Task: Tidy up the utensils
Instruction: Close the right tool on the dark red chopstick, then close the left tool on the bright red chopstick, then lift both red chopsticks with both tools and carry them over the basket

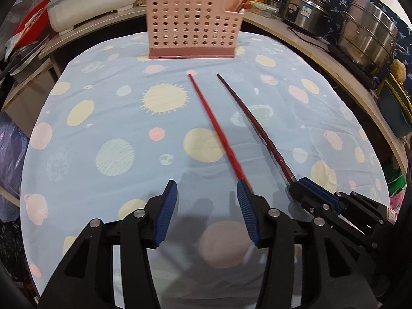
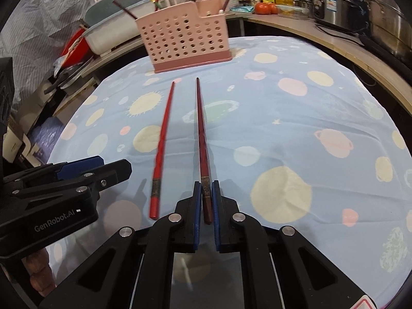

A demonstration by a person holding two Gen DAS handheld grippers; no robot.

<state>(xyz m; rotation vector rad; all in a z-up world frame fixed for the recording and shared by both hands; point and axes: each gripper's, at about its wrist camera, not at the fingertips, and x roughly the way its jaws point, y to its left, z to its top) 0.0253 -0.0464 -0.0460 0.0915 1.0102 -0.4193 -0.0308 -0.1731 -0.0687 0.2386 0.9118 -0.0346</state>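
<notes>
Right tongs [image 2: 206,188] gripped the dark chopstick [image 2: 201,134]; left tongs [image 1: 207,188] stood wide (empty) – red chopstick [image 1: 213,126] just right, pink caddy [image 1: 191,31] far.

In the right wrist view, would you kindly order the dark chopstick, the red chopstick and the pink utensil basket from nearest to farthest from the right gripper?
1. dark chopstick: clamped in the right gripper.
2. red chopstick: lying on the cloth just left.
3. pink utensil basket: at the table's far edge.
</notes>
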